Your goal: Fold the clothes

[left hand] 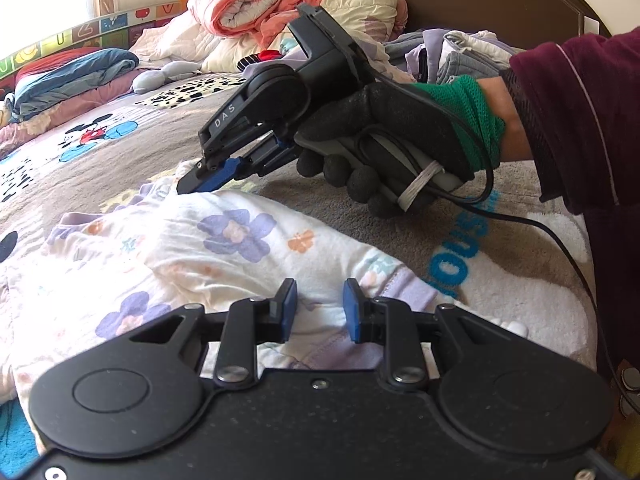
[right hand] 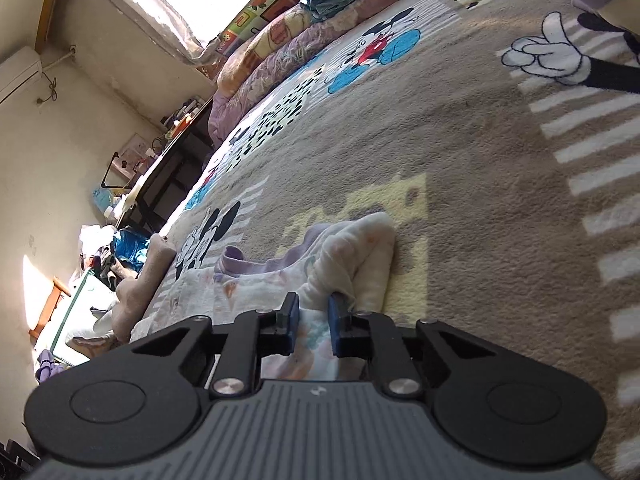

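A white floral garment with lilac trim [left hand: 224,248] lies on the Mickey Mouse blanket [left hand: 112,152]. My left gripper [left hand: 317,308] hovers low over the garment's near lilac hem, jaws partly open with cloth showing between them, not clamped. My right gripper [left hand: 200,178], held by a gloved hand [left hand: 384,140], rests at the garment's far edge. In the right wrist view my right gripper [right hand: 313,322] stands narrowly open with a bunched fold of the garment [right hand: 352,264] between and just ahead of the pads.
A pile of folded quilts [left hand: 280,4] and loose clothes [left hand: 452,56] sits at the headboard. Rolled bedding [left hand: 68,76] lines the far side. A black cable [left hand: 560,240] trails from the right gripper. A desk [right hand: 168,176] stands beyond the bed.
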